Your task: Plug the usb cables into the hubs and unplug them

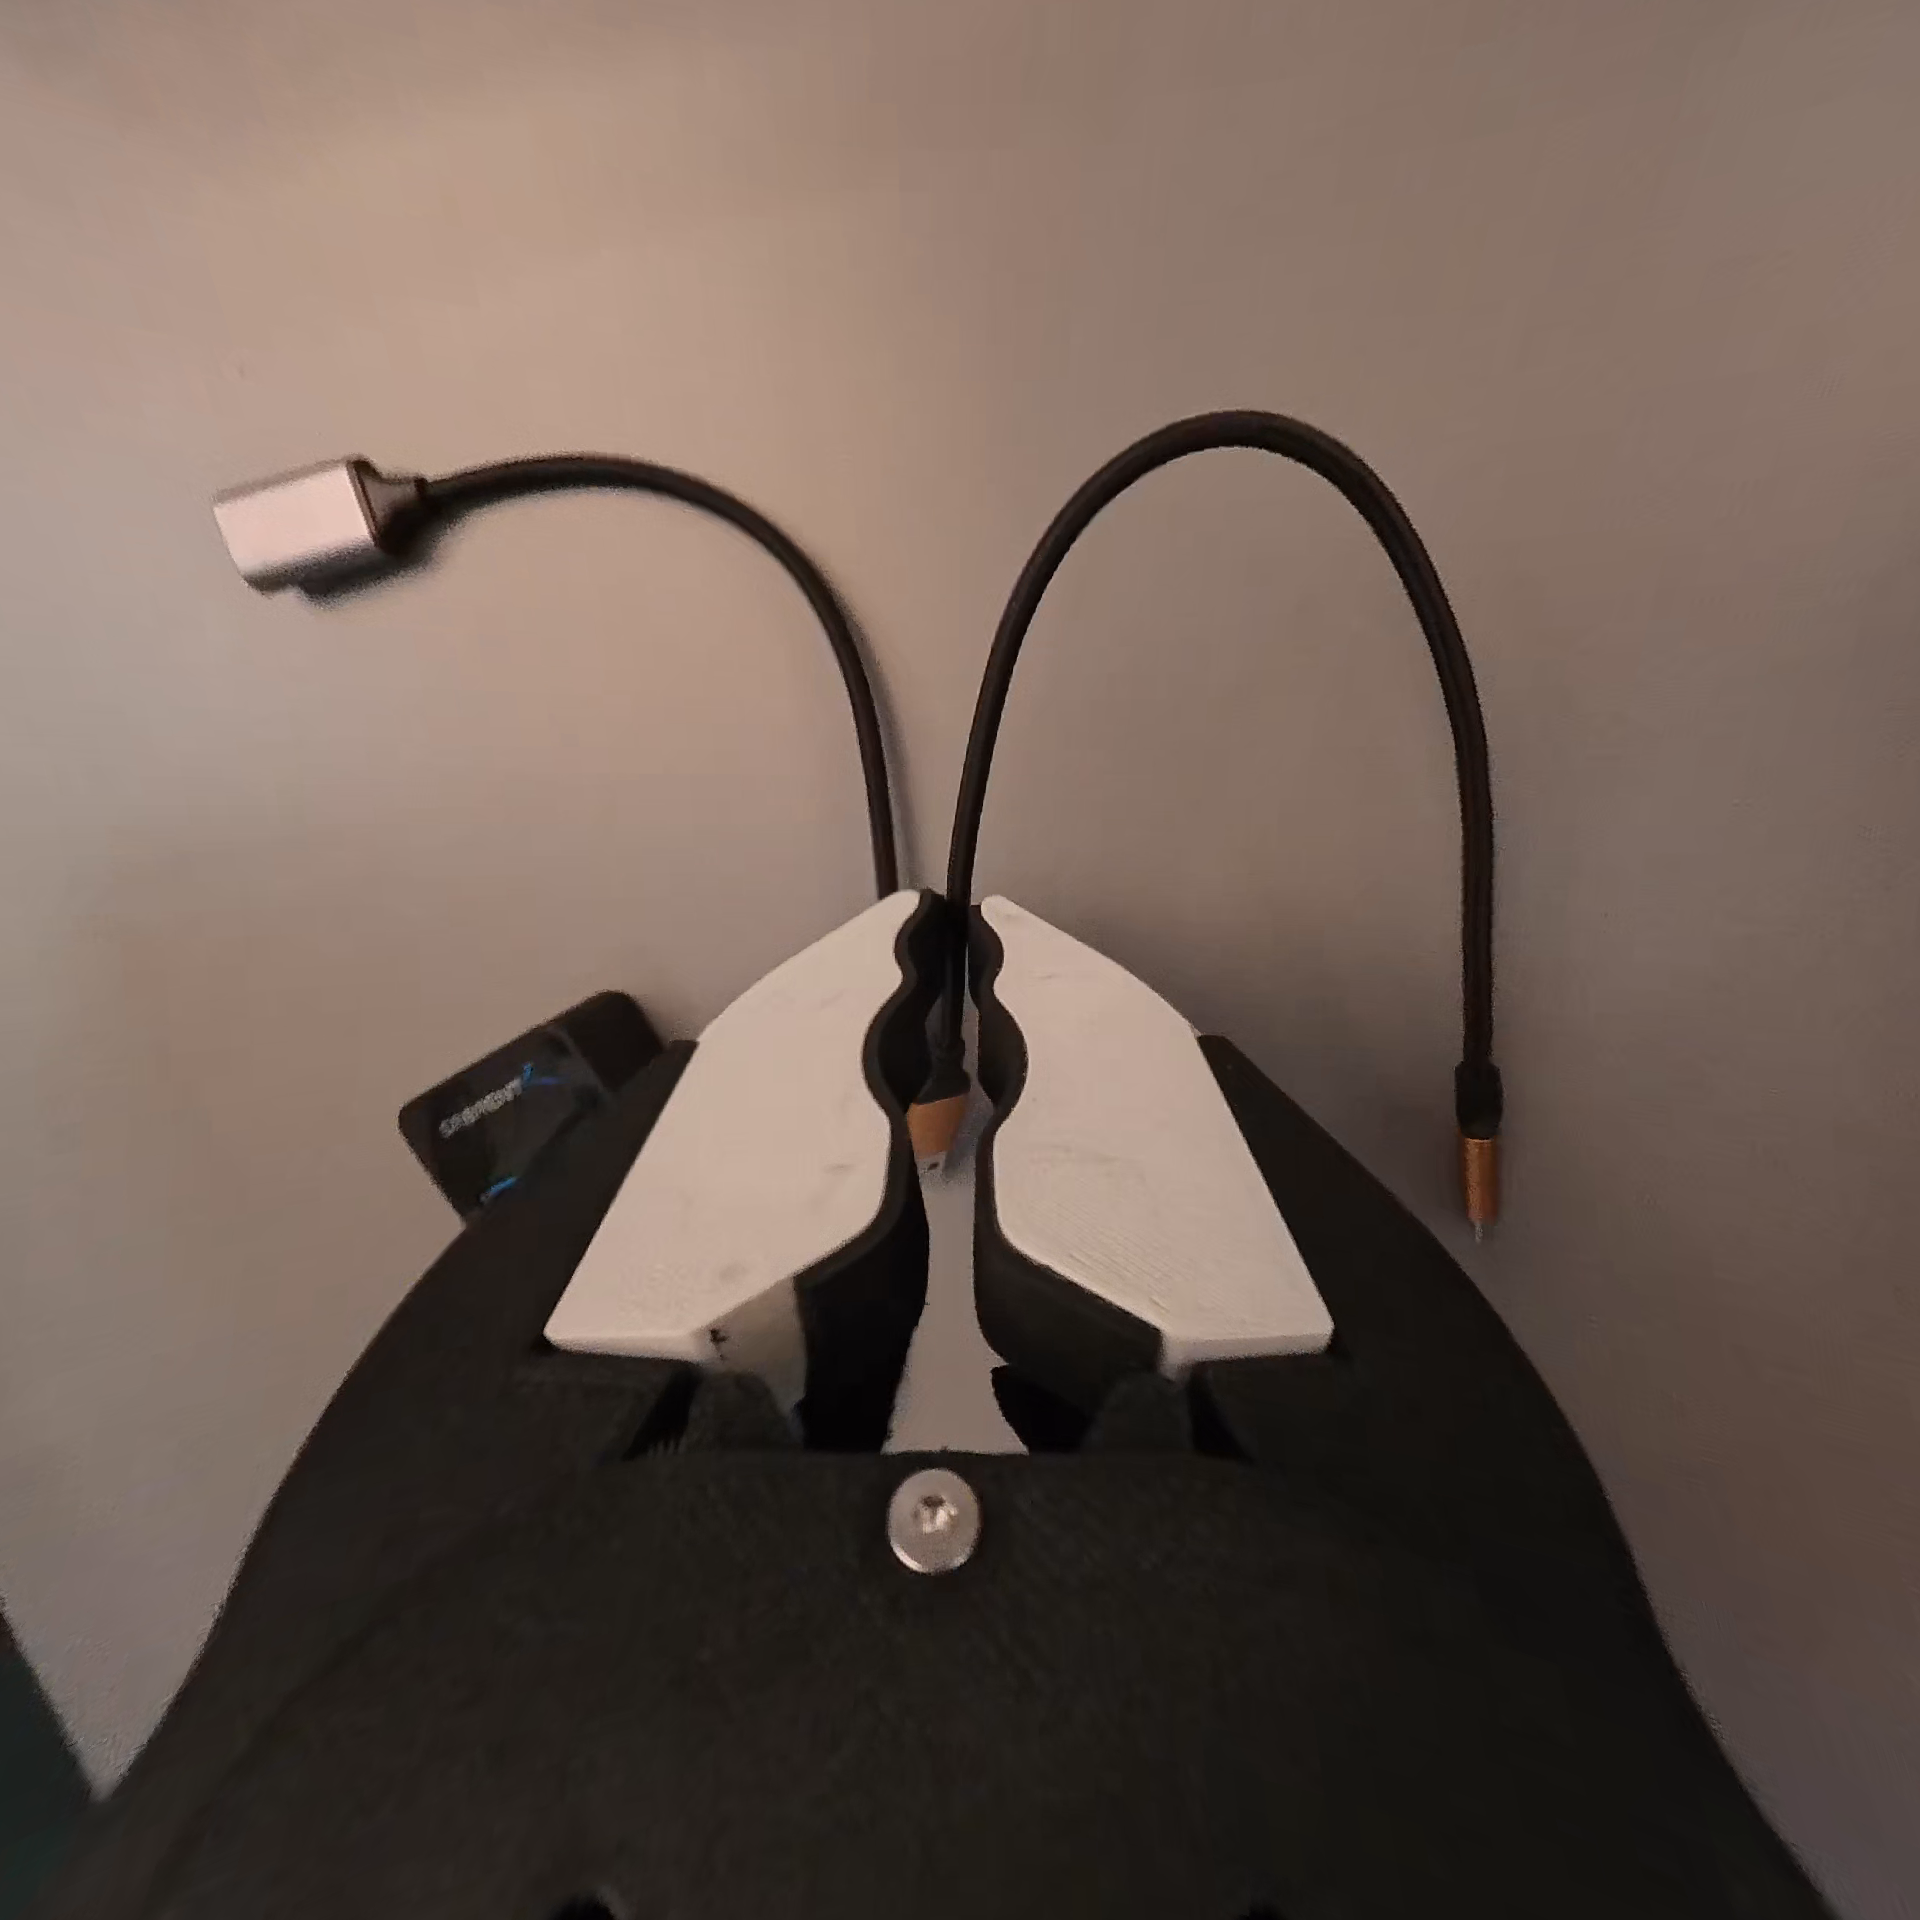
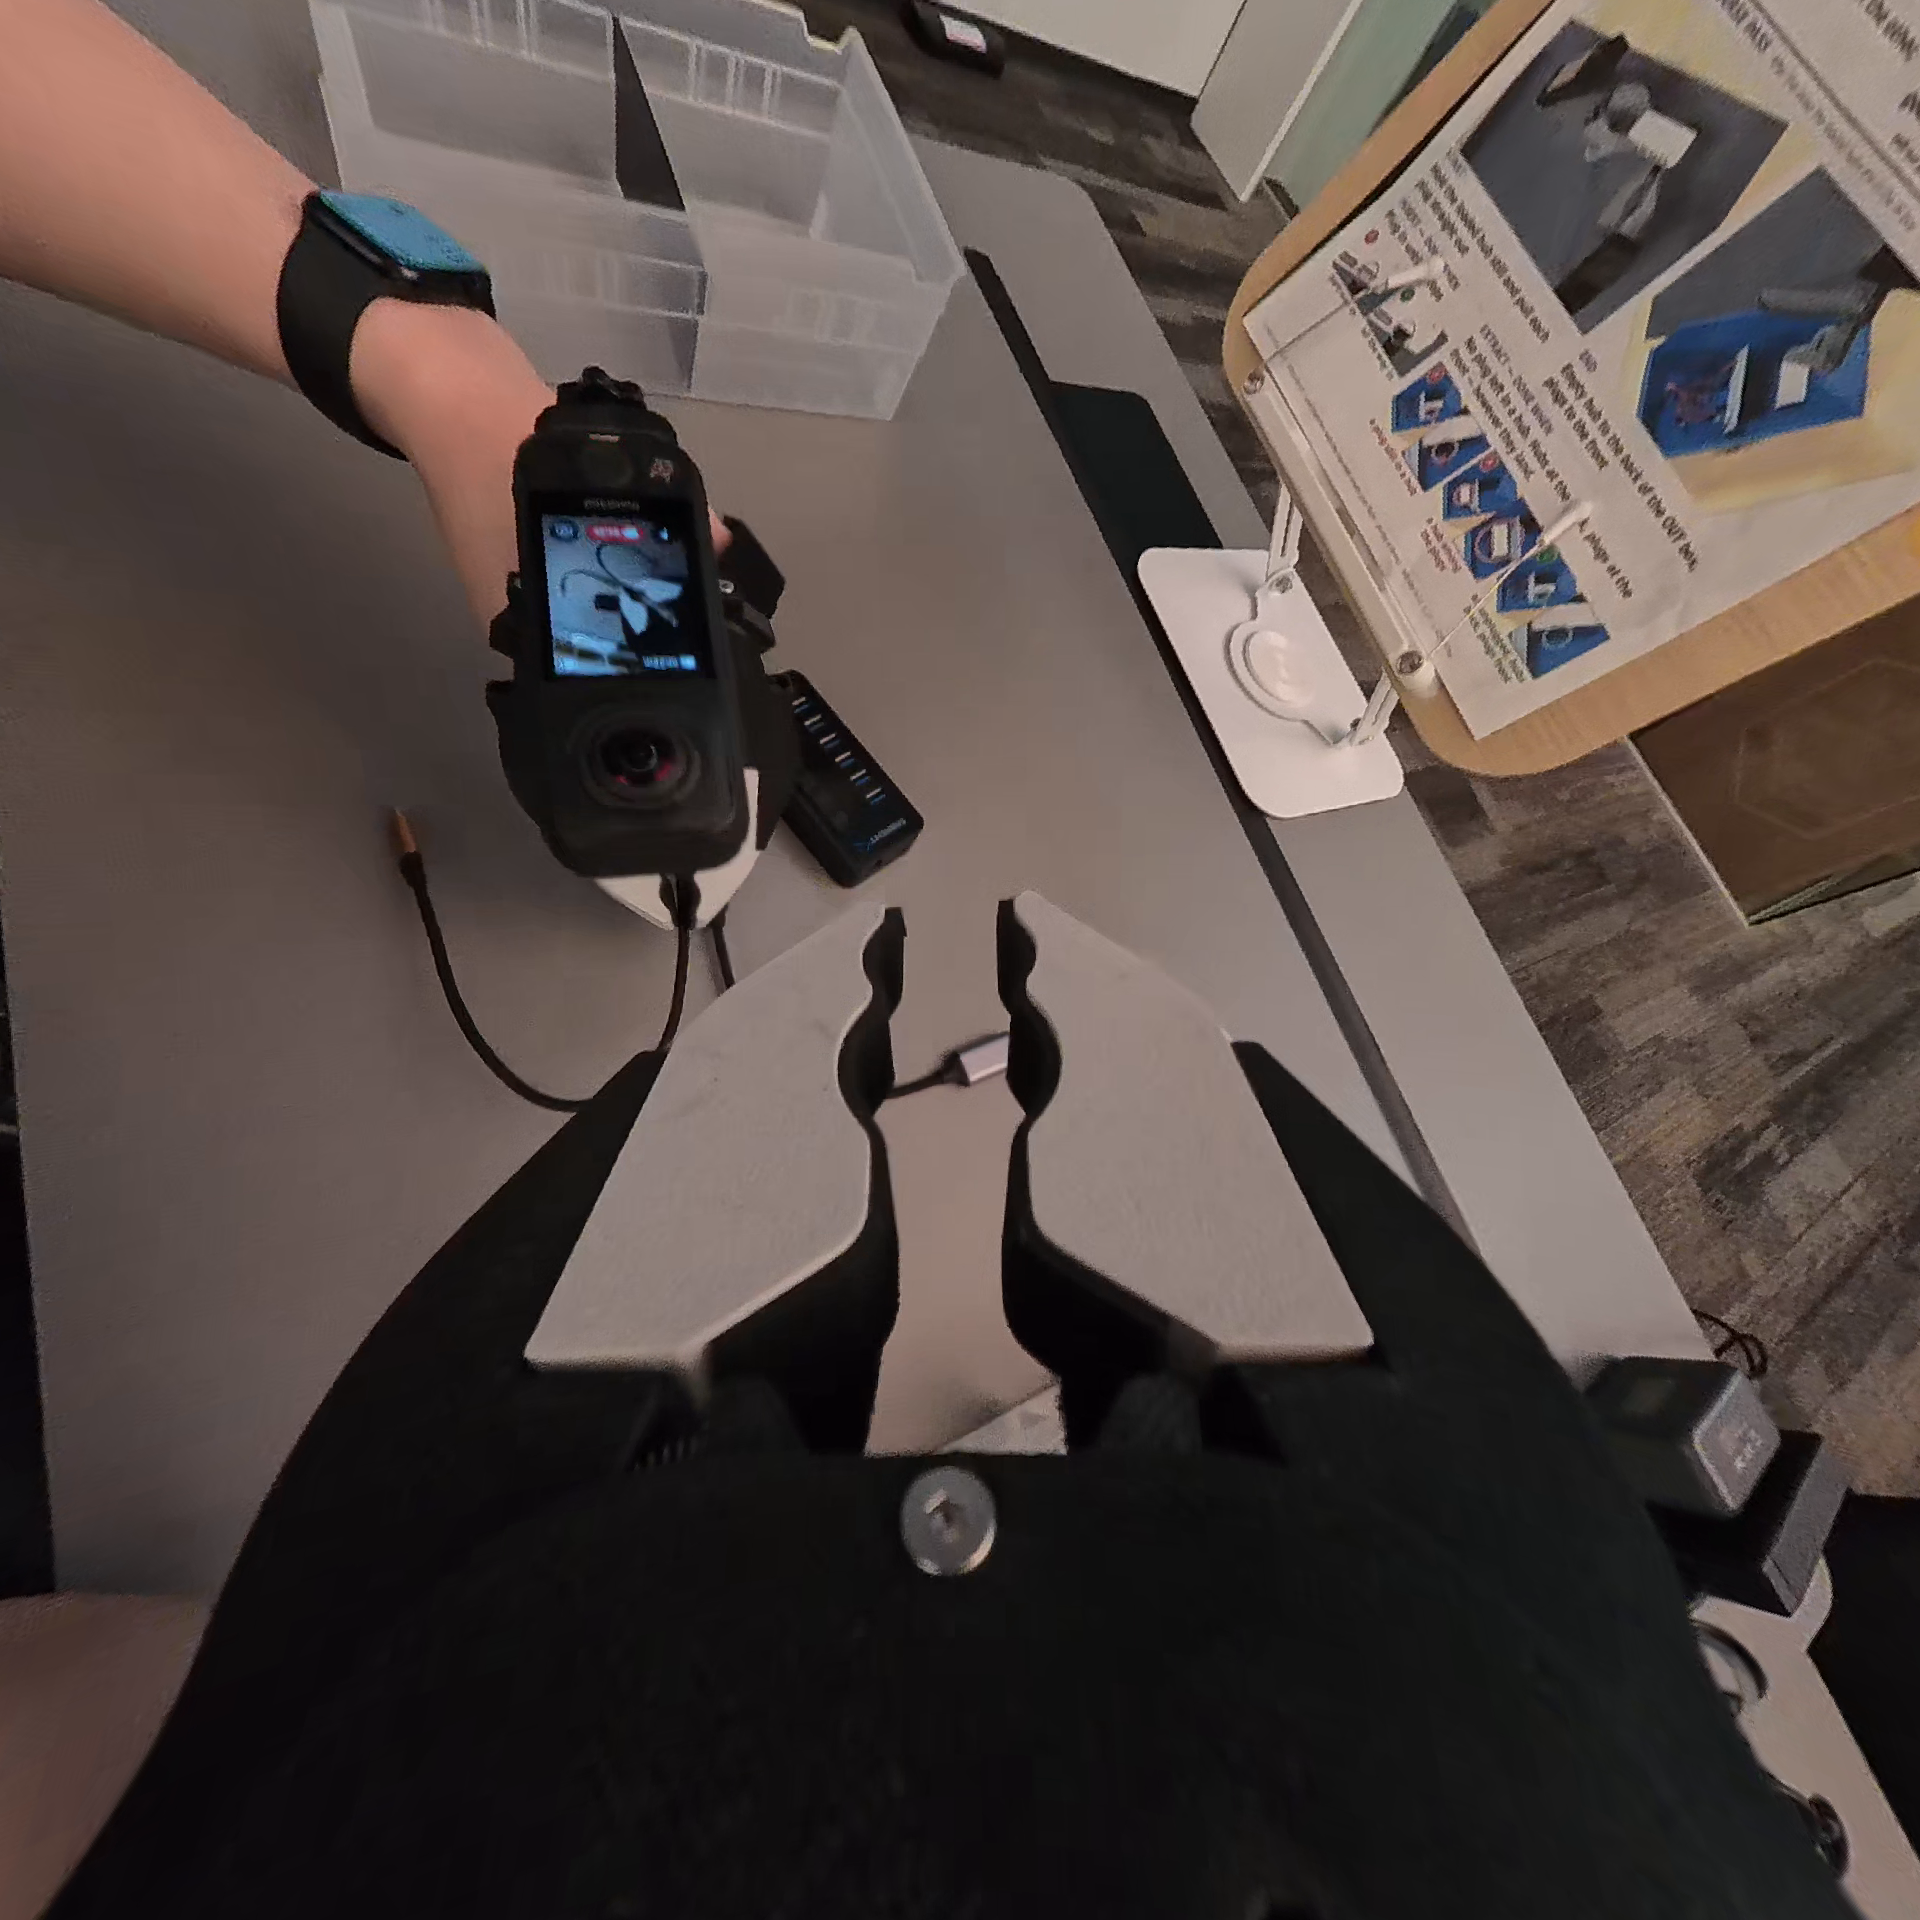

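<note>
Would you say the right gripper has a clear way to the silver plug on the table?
Probably yes. The right gripper is open and empty, and the silver plug lies on bare table just beyond its fingers, seen through the gap, with nothing on it.

Two cables (image 1: 1236,436) — one hub (image 2: 852,790)

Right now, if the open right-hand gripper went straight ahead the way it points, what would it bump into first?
Probably the silver metal plug on its thin black cable, lying on the grey table between the right gripper fingers; depth is hard to judge.
</note>
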`<state>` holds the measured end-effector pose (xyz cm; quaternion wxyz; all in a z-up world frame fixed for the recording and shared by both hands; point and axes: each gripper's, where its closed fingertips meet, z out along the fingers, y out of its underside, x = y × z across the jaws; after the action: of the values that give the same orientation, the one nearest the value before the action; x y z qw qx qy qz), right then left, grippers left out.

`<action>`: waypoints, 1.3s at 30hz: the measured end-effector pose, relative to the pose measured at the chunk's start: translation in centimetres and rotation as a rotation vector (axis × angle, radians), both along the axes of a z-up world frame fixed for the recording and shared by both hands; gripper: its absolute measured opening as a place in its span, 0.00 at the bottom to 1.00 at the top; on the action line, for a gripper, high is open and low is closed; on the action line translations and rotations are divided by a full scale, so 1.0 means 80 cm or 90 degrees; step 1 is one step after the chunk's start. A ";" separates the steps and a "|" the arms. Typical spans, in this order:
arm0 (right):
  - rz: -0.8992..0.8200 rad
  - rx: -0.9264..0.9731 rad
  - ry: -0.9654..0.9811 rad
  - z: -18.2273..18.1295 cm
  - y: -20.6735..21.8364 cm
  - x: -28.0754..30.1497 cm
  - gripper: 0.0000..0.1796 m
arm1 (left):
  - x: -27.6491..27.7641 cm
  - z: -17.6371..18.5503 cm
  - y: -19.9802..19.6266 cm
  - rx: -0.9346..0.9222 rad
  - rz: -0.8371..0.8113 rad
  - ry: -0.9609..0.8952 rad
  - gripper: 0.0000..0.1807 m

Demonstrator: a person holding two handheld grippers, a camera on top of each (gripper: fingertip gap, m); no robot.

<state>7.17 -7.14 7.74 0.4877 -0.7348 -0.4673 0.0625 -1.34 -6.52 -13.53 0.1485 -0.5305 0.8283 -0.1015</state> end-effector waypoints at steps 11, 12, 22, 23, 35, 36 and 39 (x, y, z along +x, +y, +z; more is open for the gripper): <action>-0.005 -0.005 0.013 -0.001 -0.007 0.017 0.10 | -0.054 0.052 0.116 0.101 0.240 -0.130 0.29; -0.004 -0.006 0.012 -0.001 -0.006 0.015 0.10 | -0.064 0.050 0.131 0.104 0.275 -0.141 0.30; -0.025 -0.022 -0.032 -0.016 0.007 0.010 0.10 | -0.024 0.012 0.149 -0.079 0.348 -0.050 0.43; -0.032 -0.018 -0.027 -0.014 0.005 0.017 0.09 | -0.016 0.011 0.144 -0.081 0.340 -0.047 0.42; -0.017 0.014 -0.023 -0.007 0.000 0.025 0.08 | -0.010 -0.018 0.140 -0.068 0.339 0.021 0.31; -0.010 0.008 -0.025 -0.010 0.000 0.019 0.08 | -0.010 -0.013 0.144 -0.066 0.355 -0.011 0.31; 0.006 -0.012 -0.012 -0.014 0.012 -0.003 0.08 | -0.013 0.029 0.166 -0.016 0.408 -0.198 0.31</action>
<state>6.91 -6.19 6.61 0.4756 -0.7379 -0.4748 0.0621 -2.40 6.74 -11.23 0.2908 -0.7435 0.5858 -0.1392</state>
